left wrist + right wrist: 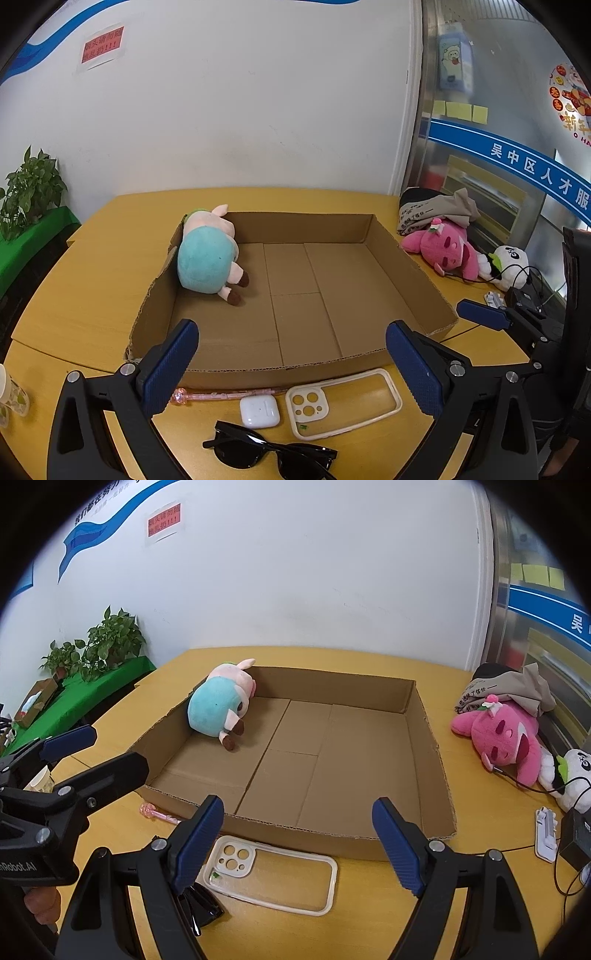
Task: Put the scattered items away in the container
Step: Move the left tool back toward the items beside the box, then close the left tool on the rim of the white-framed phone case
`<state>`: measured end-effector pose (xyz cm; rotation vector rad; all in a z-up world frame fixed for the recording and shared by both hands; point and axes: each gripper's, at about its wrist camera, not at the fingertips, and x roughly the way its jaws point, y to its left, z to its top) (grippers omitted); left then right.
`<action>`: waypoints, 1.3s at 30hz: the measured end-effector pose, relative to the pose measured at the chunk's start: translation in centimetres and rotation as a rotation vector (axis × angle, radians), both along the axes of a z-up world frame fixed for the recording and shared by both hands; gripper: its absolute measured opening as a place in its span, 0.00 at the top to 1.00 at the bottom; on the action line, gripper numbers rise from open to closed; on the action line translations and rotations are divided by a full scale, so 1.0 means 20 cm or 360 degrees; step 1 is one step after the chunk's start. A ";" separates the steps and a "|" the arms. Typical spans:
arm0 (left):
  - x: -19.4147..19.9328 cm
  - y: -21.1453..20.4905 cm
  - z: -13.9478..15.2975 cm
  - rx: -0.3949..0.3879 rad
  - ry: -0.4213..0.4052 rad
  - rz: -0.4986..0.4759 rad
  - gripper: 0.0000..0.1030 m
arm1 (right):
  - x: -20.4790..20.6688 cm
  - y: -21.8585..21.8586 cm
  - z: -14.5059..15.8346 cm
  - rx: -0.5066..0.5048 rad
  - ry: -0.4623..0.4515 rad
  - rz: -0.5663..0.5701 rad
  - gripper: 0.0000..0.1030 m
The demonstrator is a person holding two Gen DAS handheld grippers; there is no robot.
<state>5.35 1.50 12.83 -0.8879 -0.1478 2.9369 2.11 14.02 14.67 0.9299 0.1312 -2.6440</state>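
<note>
Matt corrugated cardboard box [391, 258]

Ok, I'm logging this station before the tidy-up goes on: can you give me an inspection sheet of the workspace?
Surface: yellow table.
Job's things: cardboard tray holds a plush pig; sunglasses, earbud case, phone case, pink wand lie outside.
Clutter: pink plush, panda plush, cloth bag.
Grippers: left gripper and right gripper open, empty.
Cables: black cable.
Surroundings: potted plants, white wall.
</note>
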 end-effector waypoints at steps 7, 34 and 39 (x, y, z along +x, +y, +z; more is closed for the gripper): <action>0.01 -0.01 -0.04 0.0008 -0.0051 0.0002 0.00 | 0.02 0.05 -0.02 -0.0038 -0.0016 0.0026 0.20; -0.24 0.09 -0.68 0.0144 -0.0748 -0.0140 0.58 | -0.10 0.28 -0.60 -0.0028 -0.0454 -0.0118 0.23; -0.28 0.07 -0.76 0.0157 -0.0818 -0.0121 0.63 | -0.12 0.24 -0.64 -0.0003 -0.0476 -0.0080 0.39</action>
